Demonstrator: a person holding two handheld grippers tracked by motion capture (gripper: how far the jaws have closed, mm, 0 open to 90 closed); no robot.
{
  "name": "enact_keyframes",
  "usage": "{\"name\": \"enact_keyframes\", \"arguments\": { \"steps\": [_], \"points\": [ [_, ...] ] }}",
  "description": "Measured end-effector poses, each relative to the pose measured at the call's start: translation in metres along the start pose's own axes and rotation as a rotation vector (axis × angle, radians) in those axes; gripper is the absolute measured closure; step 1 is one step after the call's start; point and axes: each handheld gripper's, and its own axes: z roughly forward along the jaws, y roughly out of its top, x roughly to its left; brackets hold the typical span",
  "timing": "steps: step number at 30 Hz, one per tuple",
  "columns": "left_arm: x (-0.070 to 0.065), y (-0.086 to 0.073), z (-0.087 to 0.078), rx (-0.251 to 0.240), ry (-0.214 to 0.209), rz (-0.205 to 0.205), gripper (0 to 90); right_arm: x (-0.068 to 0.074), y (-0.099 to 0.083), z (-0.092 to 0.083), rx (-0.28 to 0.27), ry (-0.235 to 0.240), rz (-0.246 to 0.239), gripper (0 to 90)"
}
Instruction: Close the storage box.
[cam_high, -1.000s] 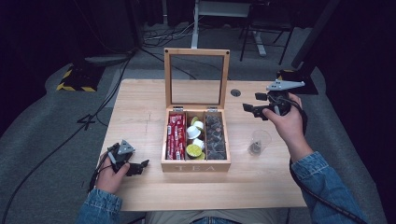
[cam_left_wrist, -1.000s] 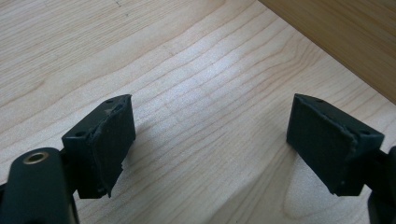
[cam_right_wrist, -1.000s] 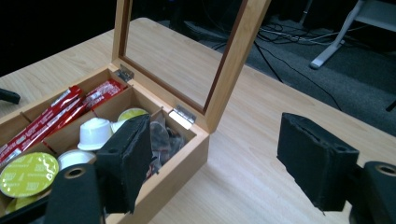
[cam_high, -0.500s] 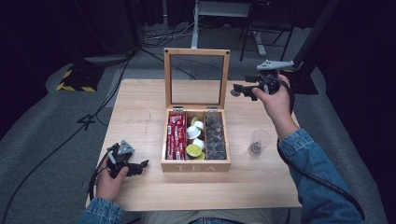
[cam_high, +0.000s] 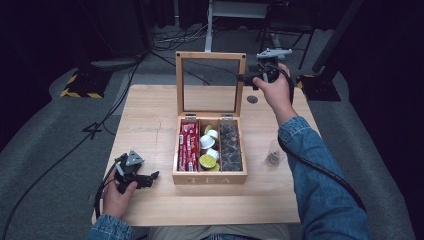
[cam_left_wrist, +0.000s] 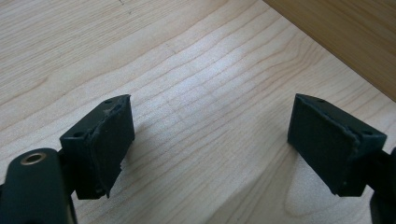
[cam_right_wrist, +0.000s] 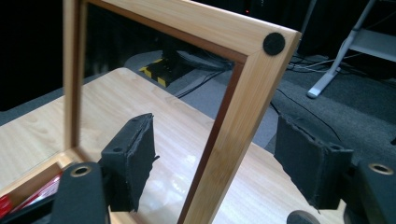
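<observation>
Tea box (cam_high: 210, 172) sits mid-tabletop (cam_high: 150, 125), long axis near-to-far. Its glass lid (cam_high: 210, 82) stands upright at the far edge, face toward the near side. Right hand-held gripper (cam_right_wrist: 215, 158) straddles the lid's right frame post, jaws apart, pads not pressing. Left hand-held gripper (cam_left_wrist: 210, 144) rests near-left of the box, jaws apart, nothing between.

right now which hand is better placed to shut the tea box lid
Right. The right gripper is at the raised lid, whose side rail stands between its open jaws. The left gripper rests low on the table, beside the box front, jaws open.
</observation>
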Motion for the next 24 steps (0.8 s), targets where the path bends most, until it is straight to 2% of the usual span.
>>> {"name": "enact_keyframes", "arguments": {
  "steps": [3, 6, 12, 17, 24],
  "points": [
    [0.000, 0.000, 0.000, 0.001, 0.001, -0.007, 15.1, -0.004, 0.000, 0.011, 0.008, -0.009, 0.007, 29.2],
    [0.000, 0.000, 0.000, 0.002, 0.004, -0.009, 15.0, -0.007, -0.002, 0.022, 0.012, 0.001, 0.031, 29.5],
    [0.000, 0.000, 0.000, 0.002, 0.006, -0.011, 14.7, -0.011, -0.005, 0.034, 0.032, 0.019, 0.046, 34.0],
    [0.000, 0.000, 0.000, 0.002, 0.007, -0.013, 14.7, -0.011, -0.005, 0.038, 0.028, 0.069, 0.072, 39.5],
    [0.000, -0.001, 0.000, 0.001, 0.007, -0.013, 14.7, -0.007, -0.002, 0.032, 0.023, 0.071, 0.070, 40.0]
  ]
}}
